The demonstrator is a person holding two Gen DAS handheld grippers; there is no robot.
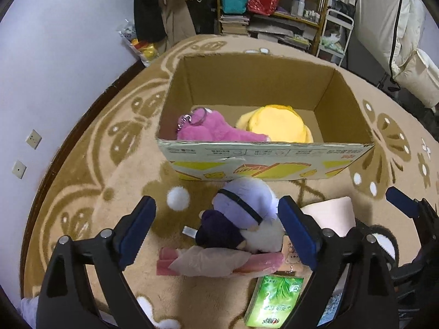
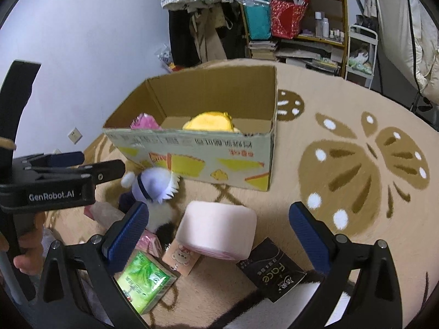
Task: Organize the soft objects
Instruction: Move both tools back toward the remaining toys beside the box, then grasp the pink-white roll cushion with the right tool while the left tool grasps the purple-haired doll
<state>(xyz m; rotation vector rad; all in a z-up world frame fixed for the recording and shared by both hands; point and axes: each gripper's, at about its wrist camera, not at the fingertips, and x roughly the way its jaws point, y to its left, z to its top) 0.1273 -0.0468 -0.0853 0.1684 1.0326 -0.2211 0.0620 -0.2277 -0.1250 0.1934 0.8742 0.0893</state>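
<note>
Two hand-held claws hang over a patterned beige rug (image 2: pixel 343 126) strewn with soft goods. Nearest, the left claw (image 1: pixel 216 230) is spread wide, its blue pads flanking but not touching a purple plush doll (image 1: pixel 241 213) that lies on a pink packet (image 1: pixel 219 263); a green tissue pack (image 1: pixel 274 301) sits just below it. The right claw (image 2: pixel 219 235) is likewise spread, with nothing pinched, poised above a pale pink roll (image 2: pixel 219 230), with a small bear-print card (image 2: pixel 181 257) and a black sachet (image 2: pixel 270 271) beside it; black-and-white fur (image 2: pixel 274 304) fills the bottom edge. A person's fingers (image 2: pixel 24 260) grip the left tool's handle. Just behind the doll stands an open cardboard box (image 1: pixel 263 161), holding a pink plush toy (image 1: pixel 216 128) and a yellow plush toy (image 1: pixel 274 123) side by side. Beyond, cluttered shelves (image 2: pixel 296 35) line the far wall.
</note>
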